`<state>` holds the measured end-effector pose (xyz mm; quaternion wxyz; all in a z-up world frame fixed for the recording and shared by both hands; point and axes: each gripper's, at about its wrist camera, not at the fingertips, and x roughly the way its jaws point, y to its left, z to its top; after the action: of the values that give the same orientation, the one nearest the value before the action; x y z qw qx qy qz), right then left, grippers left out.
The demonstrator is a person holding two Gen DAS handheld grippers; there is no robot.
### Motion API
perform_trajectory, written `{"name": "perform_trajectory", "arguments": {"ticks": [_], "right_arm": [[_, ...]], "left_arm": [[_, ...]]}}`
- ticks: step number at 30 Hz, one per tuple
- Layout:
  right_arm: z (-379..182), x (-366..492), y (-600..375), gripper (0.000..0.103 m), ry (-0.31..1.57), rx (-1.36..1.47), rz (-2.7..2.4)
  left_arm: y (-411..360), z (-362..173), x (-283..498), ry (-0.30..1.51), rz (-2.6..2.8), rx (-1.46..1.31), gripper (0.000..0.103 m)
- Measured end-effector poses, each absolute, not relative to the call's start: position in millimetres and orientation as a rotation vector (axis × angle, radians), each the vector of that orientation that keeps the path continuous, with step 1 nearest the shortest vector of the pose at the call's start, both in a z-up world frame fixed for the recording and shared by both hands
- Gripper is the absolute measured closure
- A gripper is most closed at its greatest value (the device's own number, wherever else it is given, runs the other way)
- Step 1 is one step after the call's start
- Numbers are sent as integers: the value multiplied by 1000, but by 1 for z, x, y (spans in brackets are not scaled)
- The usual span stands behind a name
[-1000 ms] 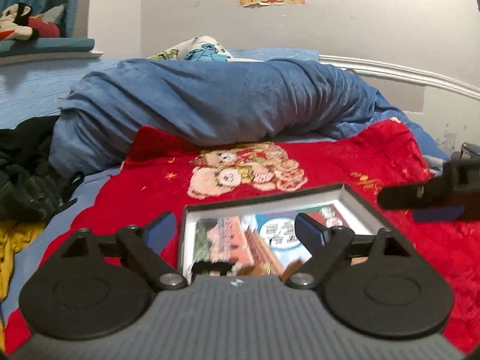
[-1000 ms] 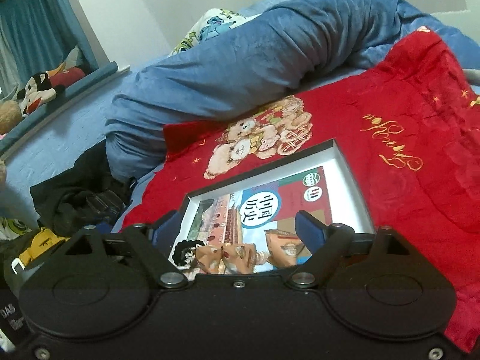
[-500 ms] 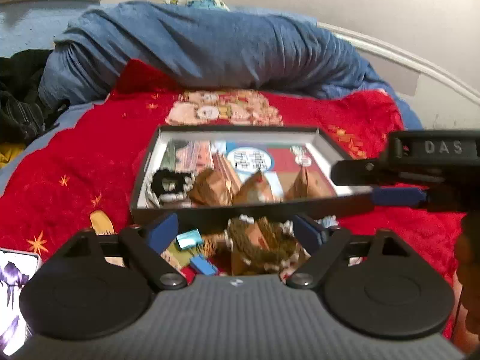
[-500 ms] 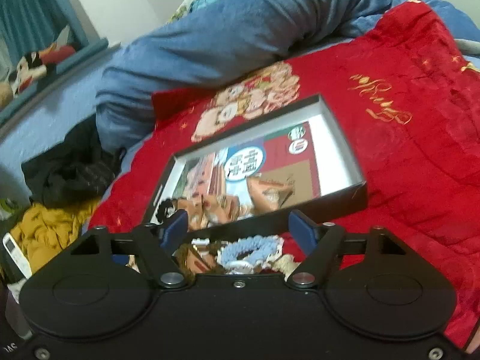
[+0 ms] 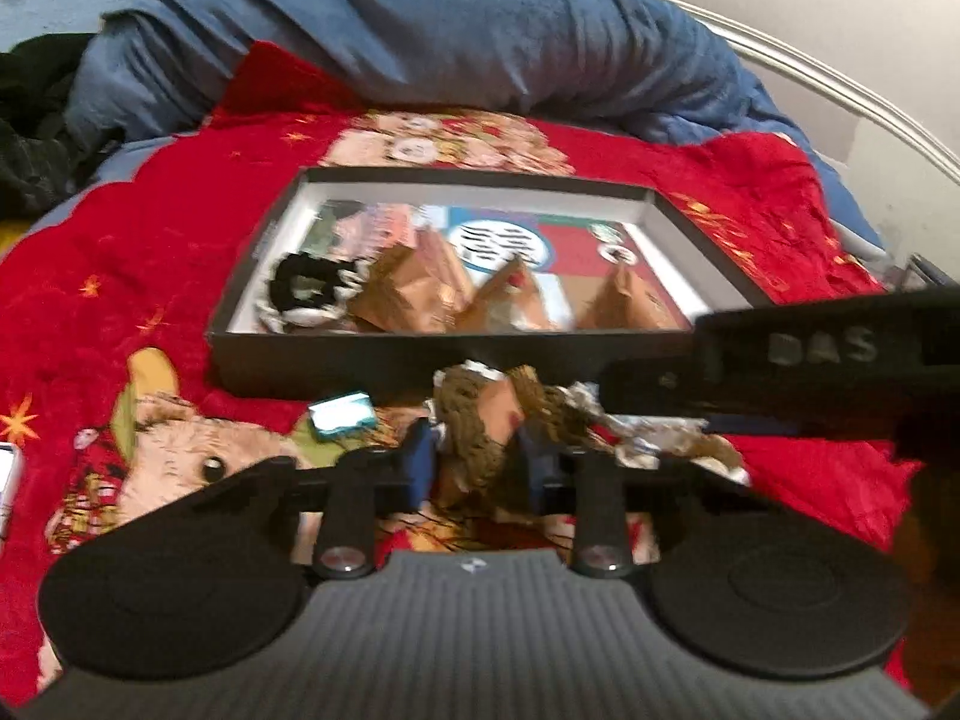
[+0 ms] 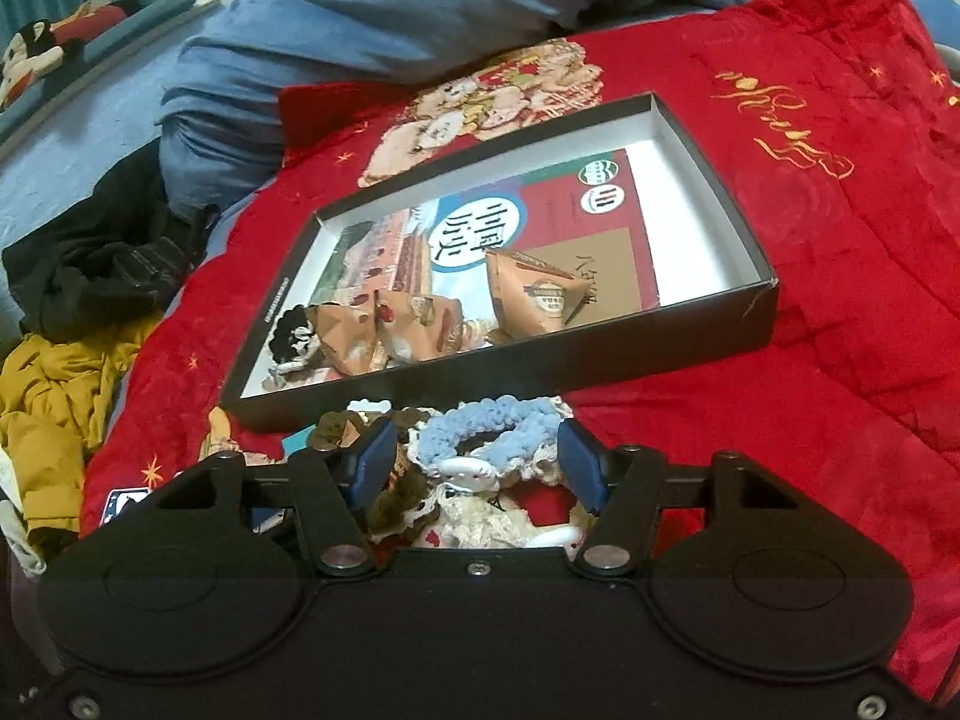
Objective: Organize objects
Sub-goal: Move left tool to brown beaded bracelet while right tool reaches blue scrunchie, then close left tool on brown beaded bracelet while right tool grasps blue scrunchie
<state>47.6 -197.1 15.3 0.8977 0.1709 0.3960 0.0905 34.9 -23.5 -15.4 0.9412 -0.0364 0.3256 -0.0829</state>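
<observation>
Left wrist view: the left claw [image 5: 477, 462] has dropped since a second ago. Then it looked over the far side of the bed at the wall; now it sits low over the red printed blanket [image 5: 180, 252], just in front of the shallow black cardboard box with white inner walls [image 5: 360, 360]. Its jaws are closing fast, from wide apart to narrow, and the brown knitted scrunchie [image 5: 480, 420] lies between the blue pads; frame is blurred, so I cannot tell if the pads press it yet. The scrunchie lies on the blanket against the box's near wall. A small teal-edged card [image 5: 342, 414] lies just left of it. Inside the box: a black-and-white scrunchie [image 5: 306, 294] in the near left corner, tan paper packets [image 5: 420, 294] along the near wall. The right claw's black body [image 5: 780, 372] crosses in from the right, near the box's near right corner.

Right wrist view: the right claw [image 6: 477, 462] is also lower and closer than before, when only the box filled its view. Its jaws are closing, not yet touching; a light blue knitted scrunchie [image 6: 498, 414] lies between them, on a pile of cream lace pieces [image 6: 480, 516] outside the box's near wall. Blue duvet [image 6: 360, 18] bunched along the bed's far side.
</observation>
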Motion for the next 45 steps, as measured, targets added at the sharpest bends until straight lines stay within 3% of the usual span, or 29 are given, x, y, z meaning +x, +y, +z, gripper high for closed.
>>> {"name": "perform_trajectory", "arguments": {"ticks": [6, 16, 20, 45], "right_arm": [[8, 56, -200, 53, 845, 378, 152], [5, 60, -205, 77, 859, 408, 160], [6, 60, -203, 81, 853, 405, 175], [31, 49, -210, 83, 796, 460, 214]], "left_arm": [[-32, -12, 24, 612, -130, -19, 87], [-38, -7, 16, 574, -108, 15, 89], [-36, -5, 16, 571, -109, 3, 89], [-32, 15, 1, 454, -117, 1, 90]]}}
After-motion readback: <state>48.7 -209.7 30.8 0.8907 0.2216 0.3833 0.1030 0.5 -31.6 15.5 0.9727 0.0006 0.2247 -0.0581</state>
